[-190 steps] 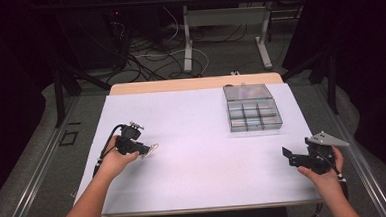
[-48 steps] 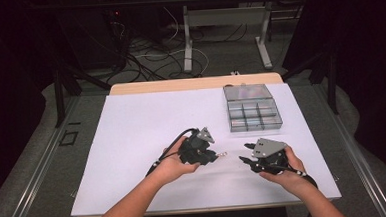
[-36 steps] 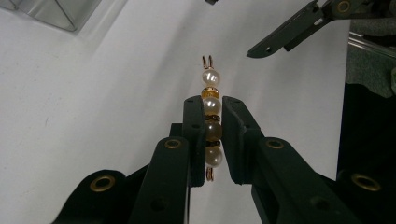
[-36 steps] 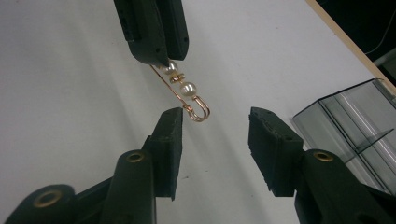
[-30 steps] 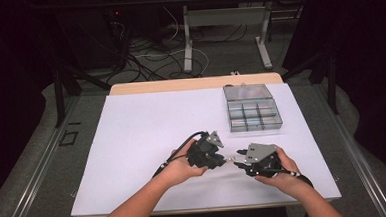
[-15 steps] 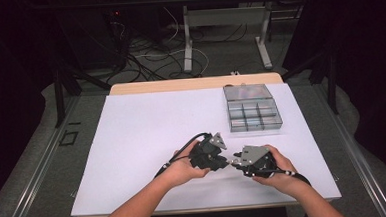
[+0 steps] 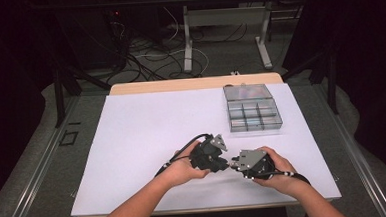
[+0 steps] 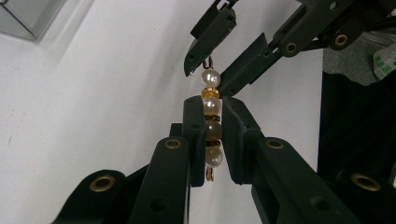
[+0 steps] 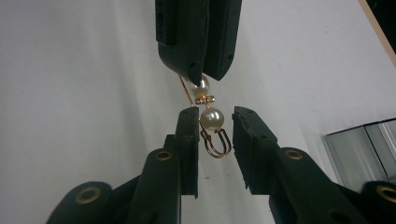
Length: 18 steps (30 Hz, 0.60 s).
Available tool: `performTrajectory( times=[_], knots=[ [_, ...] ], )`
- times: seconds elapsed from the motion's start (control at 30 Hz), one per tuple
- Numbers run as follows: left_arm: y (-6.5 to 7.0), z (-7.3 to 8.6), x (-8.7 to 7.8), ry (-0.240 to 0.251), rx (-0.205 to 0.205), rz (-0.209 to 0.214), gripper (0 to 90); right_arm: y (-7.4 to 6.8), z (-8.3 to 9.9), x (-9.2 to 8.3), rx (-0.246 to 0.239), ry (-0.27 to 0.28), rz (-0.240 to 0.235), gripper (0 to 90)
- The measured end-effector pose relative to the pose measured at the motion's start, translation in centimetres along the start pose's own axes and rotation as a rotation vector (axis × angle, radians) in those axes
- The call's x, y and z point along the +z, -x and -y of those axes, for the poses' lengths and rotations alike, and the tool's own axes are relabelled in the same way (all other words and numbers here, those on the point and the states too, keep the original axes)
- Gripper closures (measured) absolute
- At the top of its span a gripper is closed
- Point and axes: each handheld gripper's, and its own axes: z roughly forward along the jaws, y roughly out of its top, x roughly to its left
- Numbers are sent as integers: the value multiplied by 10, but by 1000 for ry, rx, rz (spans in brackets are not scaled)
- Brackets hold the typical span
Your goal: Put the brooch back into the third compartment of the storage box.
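A pearl drop, several pearls and gold spacers on a gold wire with a hook at each end, is clamped in my left gripper, which is shut on its middle. Its far end sticks out towards my right gripper. There the end pearl and gold hook lie between jaws that have just been closing, with a gap still on the right side. In the high view the left gripper and right gripper meet tip to tip above the white mat.
A clear compartment box stands at the back right of the mat, well beyond both hands. A wooden table edge runs along the back. Both forearms come in from the front edge.
My right gripper has slid left until its tips reach the left gripper's tips. The left hand has stayed where it was for the last second, after coming in from the left earlier.
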Motion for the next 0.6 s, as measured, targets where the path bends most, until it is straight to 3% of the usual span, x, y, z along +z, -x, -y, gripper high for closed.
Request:
performTrajectory(
  times=[0.23,0.37,0.4,0.6],
  knots=[
    [0,0,0,0,-4,8,804,-2,0,1,-38,-11,-17,779],
    [0,0,-1,1,-3,7,803,-3,0,1,-36,-16,-40,794],
    [0,0,-1,3,-4,8,803,-2,-1,2,-66,-17,-29,796],
    [0,1,-1,4,-1,5,800,-1,-1,2,-61,-20,-33,800]
  ],
)
